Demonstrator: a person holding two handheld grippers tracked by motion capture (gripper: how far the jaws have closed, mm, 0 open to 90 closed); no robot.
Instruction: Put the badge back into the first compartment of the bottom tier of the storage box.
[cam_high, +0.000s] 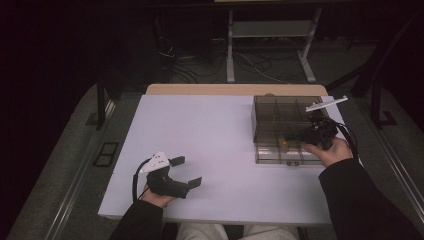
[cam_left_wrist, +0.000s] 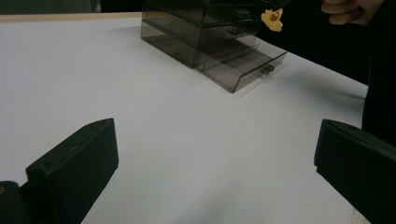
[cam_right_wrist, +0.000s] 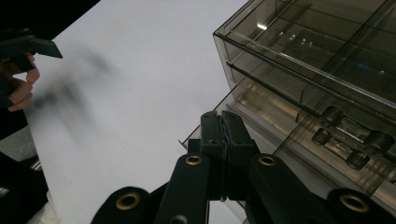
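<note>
Placing the small yellow flower-shaped piece (cam_left_wrist: 272, 19) into the smoked transparent drawer organiser (cam_high: 280, 131) is the step judged to be in hand. The right gripper (cam_high: 300, 135) hangs over the organiser's pulled-out bottom drawer (cam_left_wrist: 243, 63), jaws pressed fully together; in the left gripper view the yellow piece sits pinched at their tips, above the open drawer and apart from it. In the right gripper view the closed jaws point down past the drawer's front edge, with the drawer knobs (cam_right_wrist: 348, 135) to one side.

The left gripper (cam_high: 186, 172) rests on the white table (cam_high: 200, 130), well apart from the organiser, jaws spread wide and holding nothing.

Recommended procedure:
- Keep the jaws closed until the piece is inside the drawer walls; released from height, so light a piece is likely to bounce out.
- Centre the tips over one compartment, clear of the dividers and of the upper drawer's overhang.
- Lower vertically, then part the jaws slowly.
- Avoid pushing on the drawer front; the organiser looks light and may slide. The idle left gripper can brace it if needed.
</note>
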